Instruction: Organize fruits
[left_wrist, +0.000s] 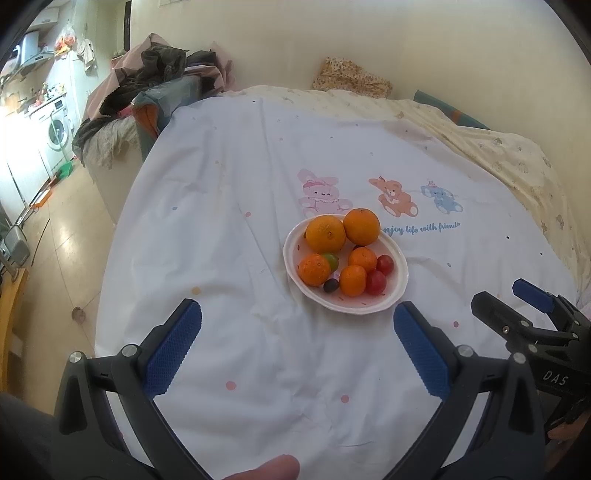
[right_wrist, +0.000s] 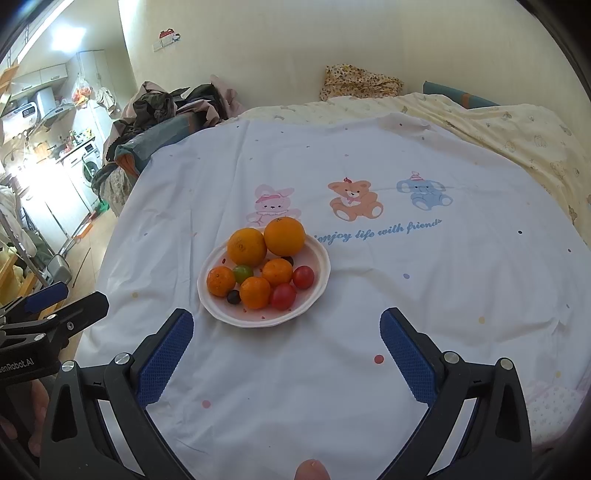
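A white scalloped plate (left_wrist: 395, 291) (right_wrist: 317, 284) rests on a white printed bed sheet (left_wrist: 240, 229) (right_wrist: 424, 295). It holds two large oranges (left_wrist: 325, 233) (right_wrist: 246, 246), three small mandarins (left_wrist: 352, 280) (right_wrist: 255, 292), two red cherry tomatoes (left_wrist: 376, 282) (right_wrist: 283, 296), a green one (left_wrist: 331, 260) (right_wrist: 242, 273) and a dark grape (left_wrist: 331, 285) (right_wrist: 233, 296). My left gripper (left_wrist: 297, 325) hangs open above the sheet, just short of the plate. My right gripper (right_wrist: 286, 334) is open too, with the plate ahead, slightly left. Each gripper shows at the edge of the other's view.
A pile of clothes (left_wrist: 162, 70) (right_wrist: 173, 103) lies at the bed's far left corner. A floral cushion (left_wrist: 351, 77) (right_wrist: 360, 83) and a cream quilt (left_wrist: 498, 147) (right_wrist: 517, 125) sit along the far and right sides. Kitchen units and a washing machine (left_wrist: 57, 127) stand far left beyond the floor.
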